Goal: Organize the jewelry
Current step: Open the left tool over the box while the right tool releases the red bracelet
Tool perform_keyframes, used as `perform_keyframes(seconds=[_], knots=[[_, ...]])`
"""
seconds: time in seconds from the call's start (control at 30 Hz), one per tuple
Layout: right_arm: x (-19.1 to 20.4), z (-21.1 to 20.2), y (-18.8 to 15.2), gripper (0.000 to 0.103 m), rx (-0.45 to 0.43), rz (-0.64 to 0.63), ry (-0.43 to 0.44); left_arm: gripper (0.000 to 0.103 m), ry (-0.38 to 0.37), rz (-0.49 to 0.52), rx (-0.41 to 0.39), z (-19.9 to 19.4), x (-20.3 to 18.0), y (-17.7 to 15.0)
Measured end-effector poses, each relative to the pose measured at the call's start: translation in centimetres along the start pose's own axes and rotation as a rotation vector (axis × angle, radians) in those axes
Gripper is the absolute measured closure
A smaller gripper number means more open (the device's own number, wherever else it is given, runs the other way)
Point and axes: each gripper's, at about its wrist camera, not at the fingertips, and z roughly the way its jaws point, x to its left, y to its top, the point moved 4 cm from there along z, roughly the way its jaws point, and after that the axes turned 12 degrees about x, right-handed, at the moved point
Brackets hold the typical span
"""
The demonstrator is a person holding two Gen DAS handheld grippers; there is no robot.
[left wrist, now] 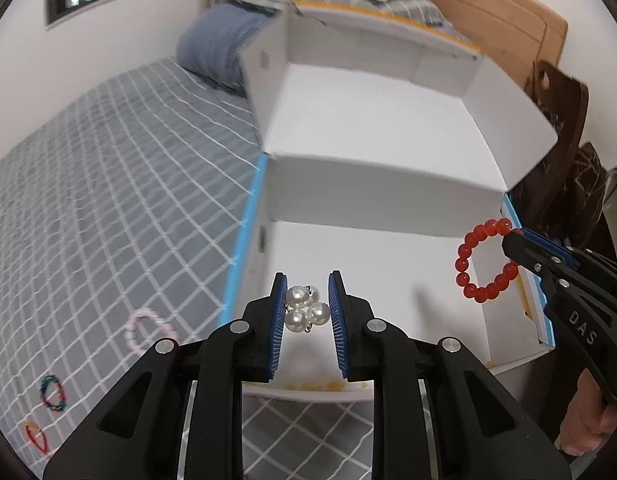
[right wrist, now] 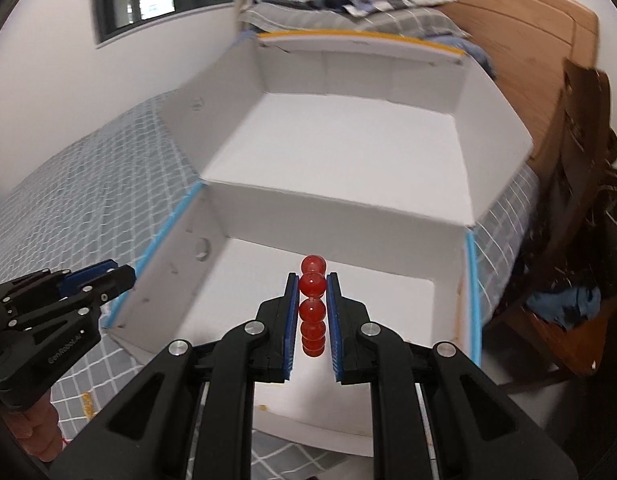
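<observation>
Jewelry: two pieces are in my tongs, both held above the near compartment of the white box (left wrist: 372, 184); three more bracelets lie on the bed.
Pearl cluster (left wrist: 306, 308): it sits between the blue pads of my left gripper (left wrist: 307, 300), over the near left part of the box floor. The pads stand about a cluster's width apart and seem only lightly on the pearls; whether they pinch firmly I cannot tell.
Red bead bracelet (left wrist: 486, 260): my right gripper (right wrist: 312, 294) has narrowed onto one side of the ring, so the rest hangs free as a loop. In the right wrist view the beads line up edge-on between the pads.
Why held so: gripping one short arc lets the loop dangle clear of the box wall, and I judge it will drop flat once the pads part.
Box: open, lying on the grey checked bedspread (left wrist: 108, 184), with a far compartment behind a divider; both look bare.
Left on the bed: a pink bracelet (left wrist: 148, 330) near the box's left wall, then a multicoloured one (left wrist: 52, 394) and an orange one (left wrist: 36, 438) nearer and further left.
Next, as I judge: lower both pieces and let go, then fetch the rest.
</observation>
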Motion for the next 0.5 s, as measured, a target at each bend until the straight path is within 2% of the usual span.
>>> perform_keyframes(seconds=[0.3, 0.5], knots=[[-3.2, 3.9, -1.4, 0.090, 0.072, 0.071, -0.027, 0.082, -0.014, 0.072, 0.048, 5.1, -3.6, 0.4], [-3.8, 5.8, -2.1, 0.090, 0.111, 0.091, -0.036, 0.082, -0.008, 0.072, 0.097, 7.7, -3.9, 0.1]])
